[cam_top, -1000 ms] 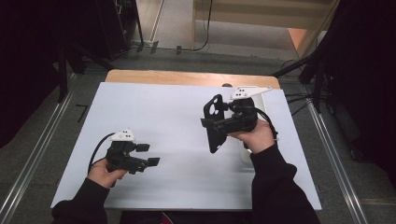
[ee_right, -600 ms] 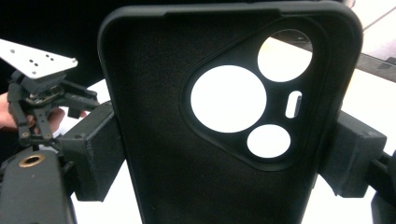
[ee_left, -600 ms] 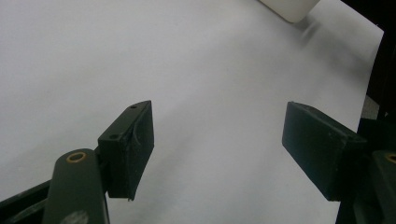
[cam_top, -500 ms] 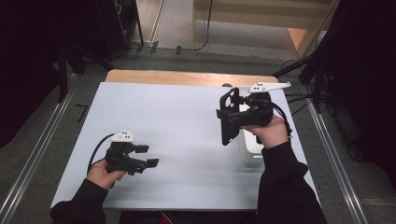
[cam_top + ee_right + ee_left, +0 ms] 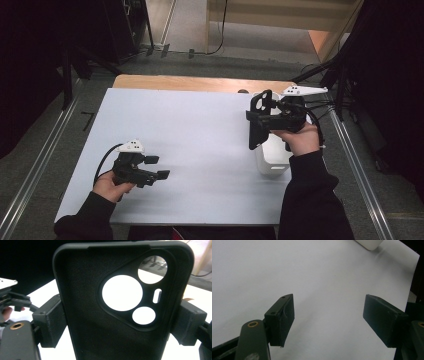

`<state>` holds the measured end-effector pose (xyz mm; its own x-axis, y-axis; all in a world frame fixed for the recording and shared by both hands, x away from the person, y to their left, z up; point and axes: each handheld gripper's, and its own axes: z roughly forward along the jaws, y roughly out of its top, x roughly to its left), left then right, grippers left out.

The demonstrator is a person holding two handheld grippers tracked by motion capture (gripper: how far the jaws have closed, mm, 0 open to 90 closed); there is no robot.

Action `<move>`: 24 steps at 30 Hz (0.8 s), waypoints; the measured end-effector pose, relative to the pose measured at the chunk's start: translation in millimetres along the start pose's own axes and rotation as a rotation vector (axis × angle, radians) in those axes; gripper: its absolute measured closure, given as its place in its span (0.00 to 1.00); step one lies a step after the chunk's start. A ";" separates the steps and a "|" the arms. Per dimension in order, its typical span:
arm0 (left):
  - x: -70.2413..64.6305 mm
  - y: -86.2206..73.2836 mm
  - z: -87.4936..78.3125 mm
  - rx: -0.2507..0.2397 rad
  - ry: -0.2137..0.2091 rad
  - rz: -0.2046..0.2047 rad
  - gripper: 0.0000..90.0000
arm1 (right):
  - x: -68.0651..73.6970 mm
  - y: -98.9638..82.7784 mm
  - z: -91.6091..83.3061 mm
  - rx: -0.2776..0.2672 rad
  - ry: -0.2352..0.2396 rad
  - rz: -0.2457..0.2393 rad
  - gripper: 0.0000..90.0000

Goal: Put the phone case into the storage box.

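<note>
A black phone case point(image 5: 255, 135) with round camera cut-outs hangs upright above the right side of the white table point(image 5: 190, 125). My right gripper point(image 5: 265, 119) is shut on it, one pad on each long edge. In the right gripper view the phone case point(image 5: 100, 335) stands between the pads point(image 5: 50, 322), its inner side facing the camera, with the right gripper point(image 5: 120, 323) clamped across its width. My left gripper point(image 5: 157, 167) rests low over the table's front left, open. Only bare table lies between the jaws of the left gripper point(image 5: 329, 320).
A white box point(image 5: 272, 160) stands on the table under my right hand; a corner of the white box point(image 5: 369, 243) appears in the left gripper view. A wooden strip point(image 5: 200, 82) runs along the table's far edge. Dark stands and cables point(image 5: 330, 75) crowd the back right.
My right hand has carried the phone case to the right, from the table's middle-right to above the white box. The left gripper has stayed put.
</note>
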<state>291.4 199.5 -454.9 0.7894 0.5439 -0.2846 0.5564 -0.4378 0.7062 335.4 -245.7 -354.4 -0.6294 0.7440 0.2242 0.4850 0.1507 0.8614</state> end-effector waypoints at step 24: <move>0.1 0.1 1.3 -0.001 0.014 -0.004 0.28 | -37.3 2.2 -3.0 -0.056 -0.244 0.089 0.14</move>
<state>291.9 198.5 -455.7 0.7832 0.5560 -0.2784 0.5594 -0.4345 0.7059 358.1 -275.1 -359.5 -0.4176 0.8885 0.1901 0.4934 0.0460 0.8686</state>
